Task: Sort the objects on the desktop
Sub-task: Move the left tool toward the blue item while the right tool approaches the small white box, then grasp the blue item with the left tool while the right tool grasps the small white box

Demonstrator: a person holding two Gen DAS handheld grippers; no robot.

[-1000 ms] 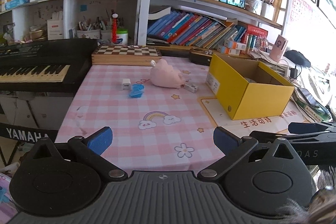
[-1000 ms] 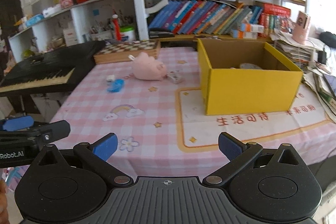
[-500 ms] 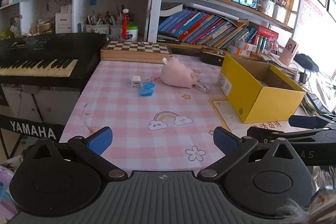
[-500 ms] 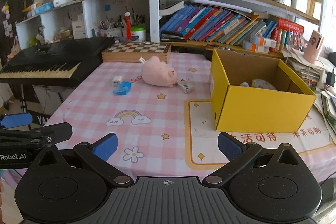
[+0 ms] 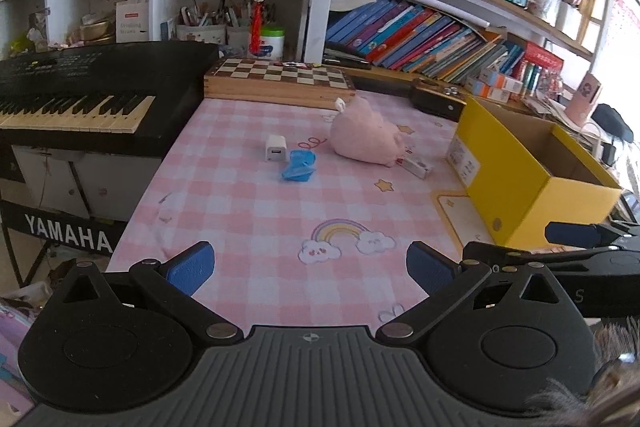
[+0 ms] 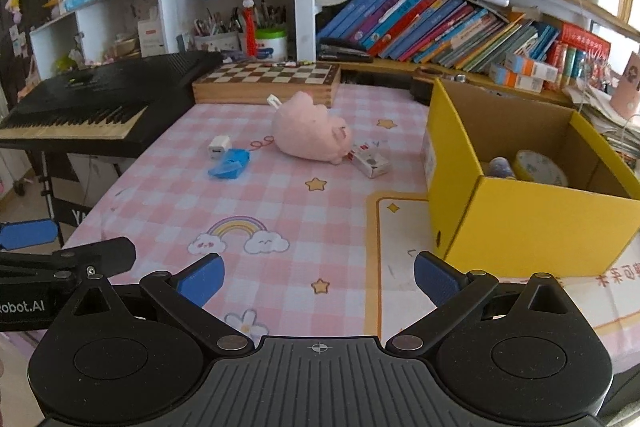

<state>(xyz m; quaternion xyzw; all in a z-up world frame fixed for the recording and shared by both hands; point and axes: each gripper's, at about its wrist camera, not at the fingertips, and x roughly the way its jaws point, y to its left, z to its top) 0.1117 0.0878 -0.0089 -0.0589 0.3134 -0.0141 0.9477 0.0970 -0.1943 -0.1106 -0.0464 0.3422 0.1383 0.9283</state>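
Your left claw [image 5: 308, 265] and right claw [image 6: 318, 277] both hang spread wide and empty over the near bench [image 6: 280, 211]. The pink plush [image 6: 310, 135], white charger [image 6: 219, 146] and blue item [image 6: 230, 164] lie mid-bench, left of the yellow box [image 6: 520, 223].
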